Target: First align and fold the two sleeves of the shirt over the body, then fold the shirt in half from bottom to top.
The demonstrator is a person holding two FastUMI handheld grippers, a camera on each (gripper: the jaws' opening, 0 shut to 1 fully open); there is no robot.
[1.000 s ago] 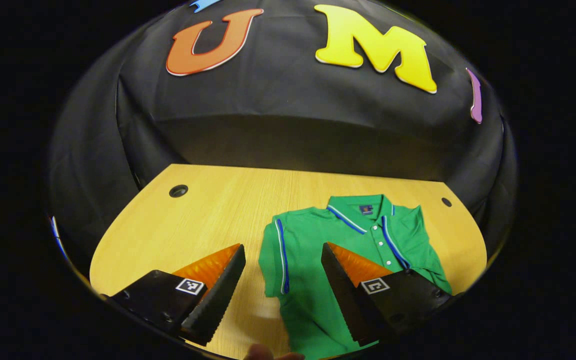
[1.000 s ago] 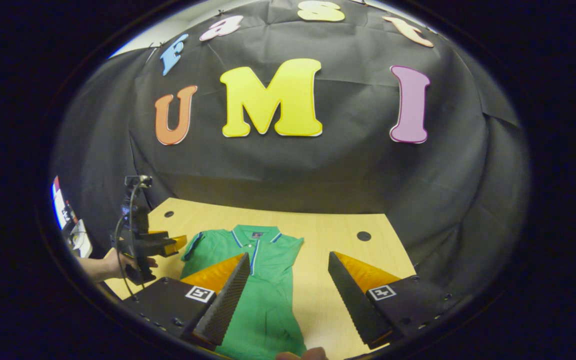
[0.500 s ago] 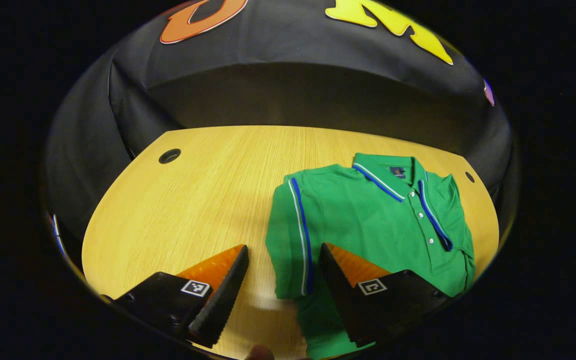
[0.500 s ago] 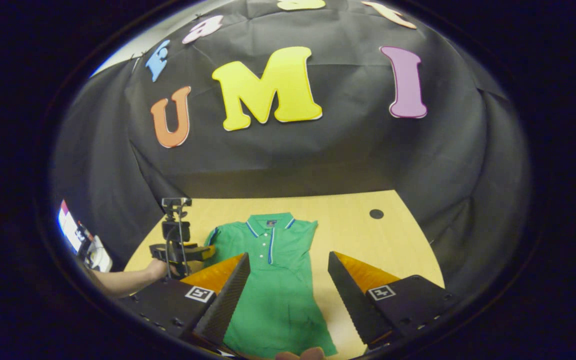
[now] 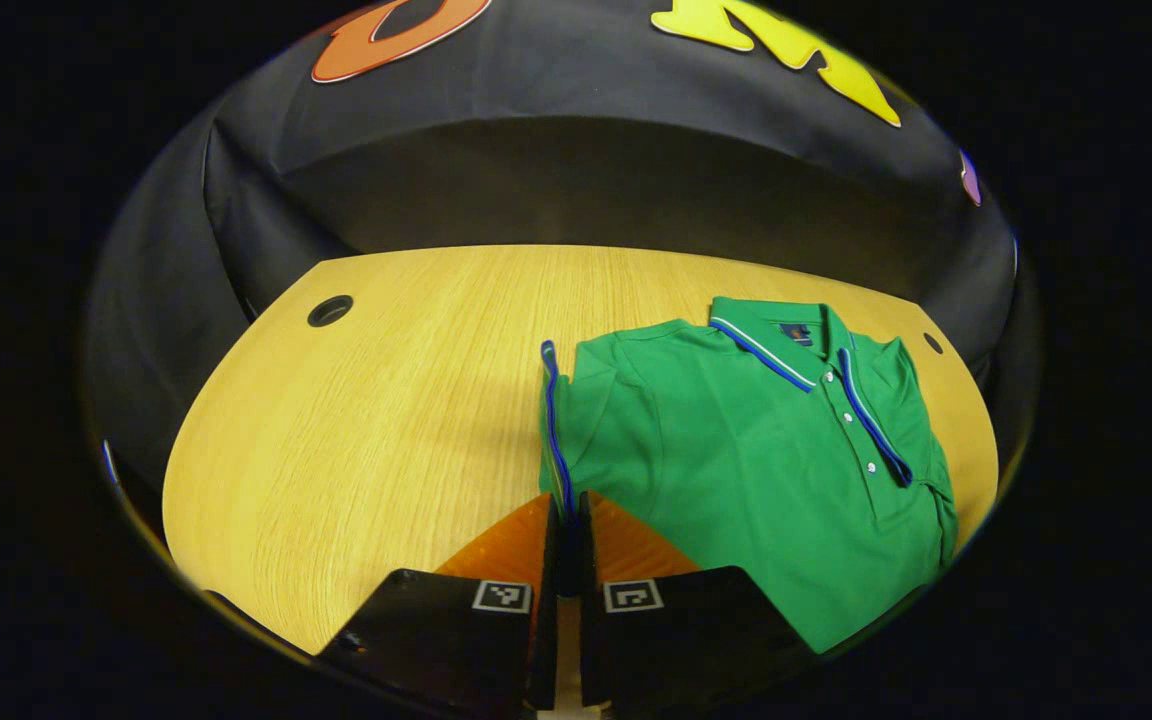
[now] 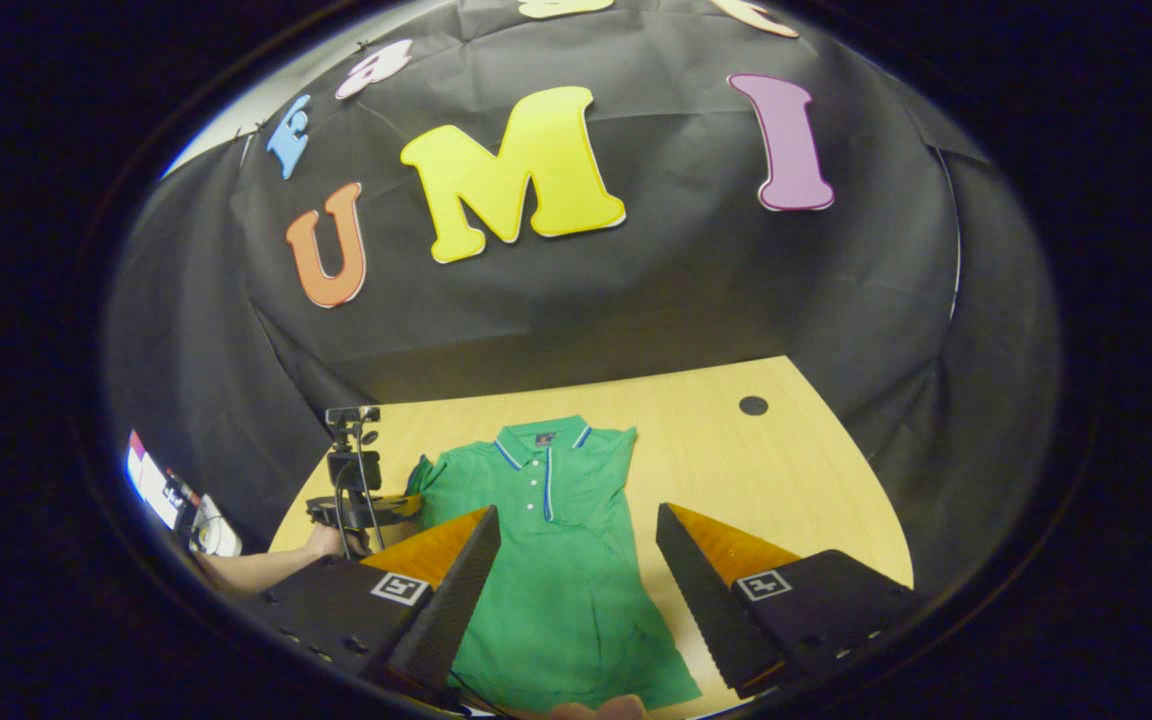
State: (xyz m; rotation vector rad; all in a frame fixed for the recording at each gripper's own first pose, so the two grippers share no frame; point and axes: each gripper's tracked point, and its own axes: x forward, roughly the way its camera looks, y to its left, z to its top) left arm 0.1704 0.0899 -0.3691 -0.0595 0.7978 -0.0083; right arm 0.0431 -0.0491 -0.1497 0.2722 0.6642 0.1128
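Left gripper on shirt sleeve

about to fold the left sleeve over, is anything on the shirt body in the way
Nothing visible is. The left gripper is shut on the sleeve edge, and the shirt body beside it lies flat and bare on the table. The right gripper hangs open over the lower shirt, apart from the sleeve.

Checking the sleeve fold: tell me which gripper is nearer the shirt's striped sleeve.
Left. The left gripper is shut on the sleeve edge; the right gripper hangs open above the shirt body.
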